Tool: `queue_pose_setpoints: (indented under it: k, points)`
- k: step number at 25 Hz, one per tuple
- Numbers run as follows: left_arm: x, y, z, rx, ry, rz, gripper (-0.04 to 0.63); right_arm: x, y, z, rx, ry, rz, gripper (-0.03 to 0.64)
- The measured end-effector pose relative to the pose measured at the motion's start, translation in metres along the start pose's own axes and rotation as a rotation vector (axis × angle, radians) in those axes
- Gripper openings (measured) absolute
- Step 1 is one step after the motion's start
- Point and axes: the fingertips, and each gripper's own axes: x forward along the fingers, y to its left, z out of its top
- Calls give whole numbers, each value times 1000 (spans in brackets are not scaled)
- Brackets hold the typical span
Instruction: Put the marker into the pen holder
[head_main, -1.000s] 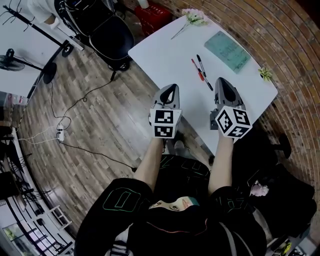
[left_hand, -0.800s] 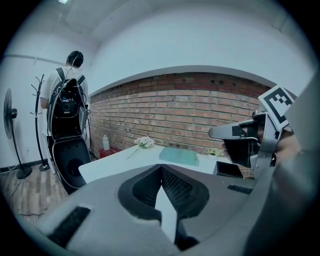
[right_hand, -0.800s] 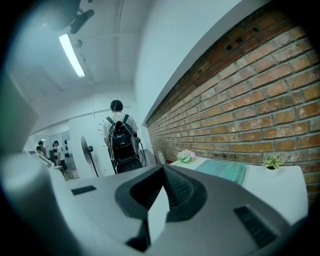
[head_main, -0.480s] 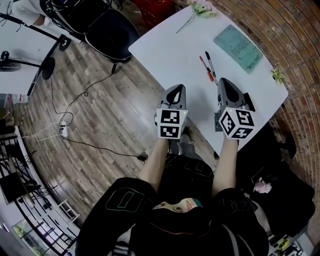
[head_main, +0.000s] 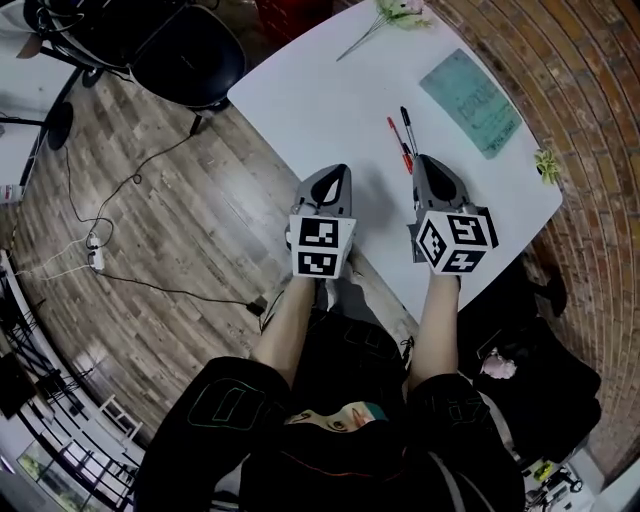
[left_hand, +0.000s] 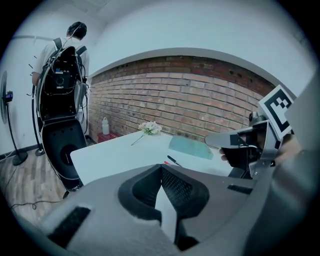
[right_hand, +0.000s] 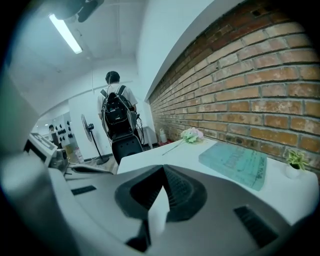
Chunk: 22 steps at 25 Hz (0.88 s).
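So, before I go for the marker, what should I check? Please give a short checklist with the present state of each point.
1. Markers within sight: ok. A red marker and a black marker lie side by side on the table, just ahead of the right gripper.
2. Which marker is meant: cannot tell.
3. Pen holder located: not ok. No view shows one.
4. Right gripper empty: ok, nothing between its fingers.
5. Right gripper open for a grasp: not ok, fingers together.
6. Left gripper empty: ok, fingers together, holding nothing.
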Motion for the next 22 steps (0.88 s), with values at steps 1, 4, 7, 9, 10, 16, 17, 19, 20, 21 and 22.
queue_pose_setpoints:
  k: [1, 4, 7, 9, 10, 16, 17, 19, 20, 21, 22]
  points:
    - [4, 2, 0, -5, 2, -5, 8, 6, 0, -1, -16, 17, 4, 6]
    - [14, 10, 0, -17, 6, -15, 8, 23, 2, -2, -51, 52, 23, 6]
    - [23, 12, 0, -39, 12, -26, 8, 35, 2, -4, -95, 103, 34, 7]
    - [30, 13, 1, -56, 16, -36, 8, 43, 0, -6, -121, 142, 36, 8]
    - [34, 15, 1, -62, 19, -40, 8, 48, -1, -6, -132, 160, 37, 8]
    - [53, 23, -1, -99, 29, -63, 9, 77, -6, -19, -192, 269, 52, 21]
    - [55, 22, -2, -103, 29, -69, 9, 79, -7, -23, -199, 286, 55, 27]
    - [58, 23, -4, -111, 30, -79, 8, 85, -8, -28, -214, 318, 59, 34]
    - [60, 23, -5, -115, 32, -83, 8, 89, -8, -30, -221, 334, 60, 37]
    - [61, 24, -6, -119, 36, -87, 8, 92, -9, -32, -226, 352, 62, 40]
    - [63, 25, -6, -123, 39, -90, 8, 95, -10, -35, -231, 373, 64, 43]
